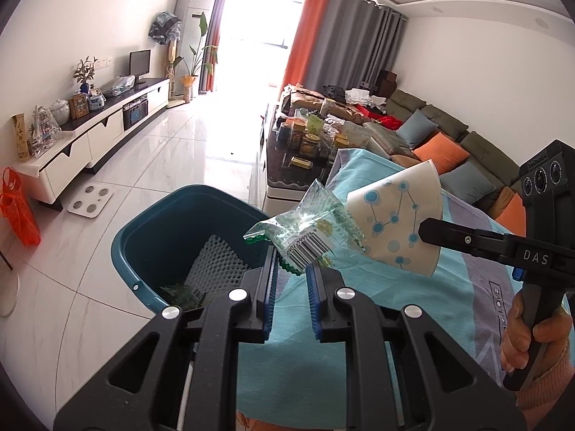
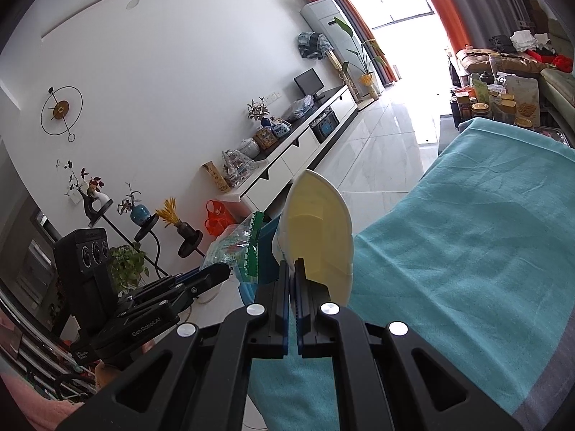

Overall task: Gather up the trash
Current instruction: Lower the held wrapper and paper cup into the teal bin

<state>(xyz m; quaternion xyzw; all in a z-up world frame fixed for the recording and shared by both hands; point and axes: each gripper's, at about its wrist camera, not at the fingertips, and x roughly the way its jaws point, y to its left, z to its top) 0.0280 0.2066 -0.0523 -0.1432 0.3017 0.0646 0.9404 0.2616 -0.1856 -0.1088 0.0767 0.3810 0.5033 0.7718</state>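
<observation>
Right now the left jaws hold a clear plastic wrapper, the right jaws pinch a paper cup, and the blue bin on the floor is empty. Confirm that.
Not quite: the blue bin is not empty. The left wrist view shows white foam netting and a green wrapper already inside. The rest stands: the left gripper holds the clear plastic wrapper, the right gripper pinches the paper cup.

My paper cup (image 1: pixel 393 221) is white with blue dots joined by thin lines, pale yellow inside. The wrapper (image 1: pixel 305 230) at its nine o'clock is clear with green print and a black barcode. The bin (image 1: pixel 143 230) is dark teal, the cloth (image 2: pixel 467 222) turquoise.
</observation>
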